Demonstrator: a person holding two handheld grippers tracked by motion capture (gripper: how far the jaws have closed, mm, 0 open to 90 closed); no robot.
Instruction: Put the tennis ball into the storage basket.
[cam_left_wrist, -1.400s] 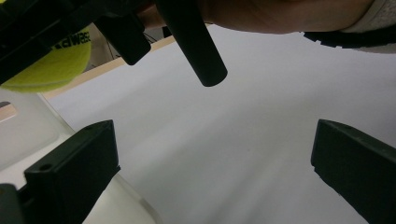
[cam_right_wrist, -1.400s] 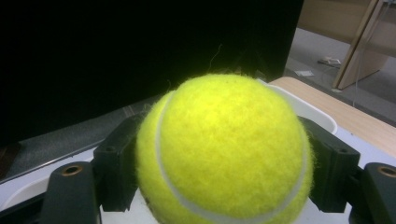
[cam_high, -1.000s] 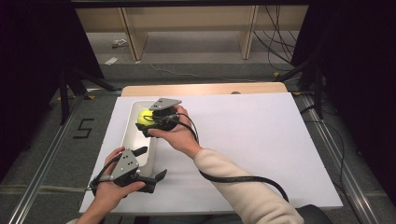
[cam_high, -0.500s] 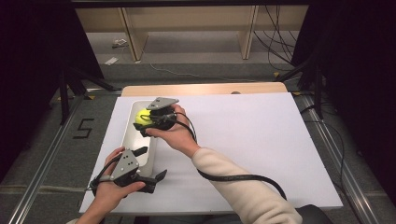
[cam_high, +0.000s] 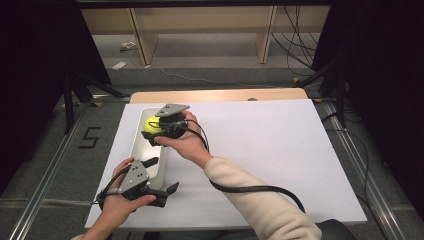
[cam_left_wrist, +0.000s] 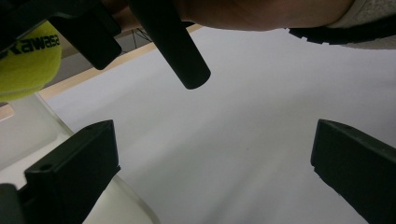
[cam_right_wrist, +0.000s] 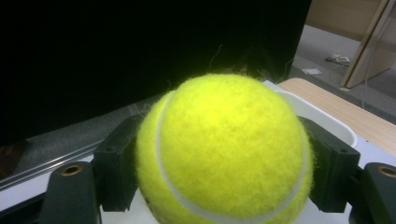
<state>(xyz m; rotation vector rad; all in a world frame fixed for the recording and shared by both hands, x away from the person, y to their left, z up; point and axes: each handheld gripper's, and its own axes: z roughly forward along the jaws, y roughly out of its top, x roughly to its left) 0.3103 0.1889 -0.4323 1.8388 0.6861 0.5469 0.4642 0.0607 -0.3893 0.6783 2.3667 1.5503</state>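
The right gripper (cam_high: 159, 131) clamps a yellow tennis ball (cam_right_wrist: 224, 149) between its jaws — held over the far end of the white tray (cam_high: 139, 150). The left gripper (cam_high: 159, 181), jaws spread wide and holding nothing, sits at the tray's near end — one jaw over its rim.

The tennis ball (cam_right_wrist: 224, 149) is glowing bright yellow-green, with a pale white seam curving across it and black lettering showing in the left gripper view. The tray (cam_high: 141, 145) is looking off-white. The tabletop (cam_high: 280, 150) is showing plain white, with a light wood strip along its far edge. Both grippers' jaws are showing matte black.
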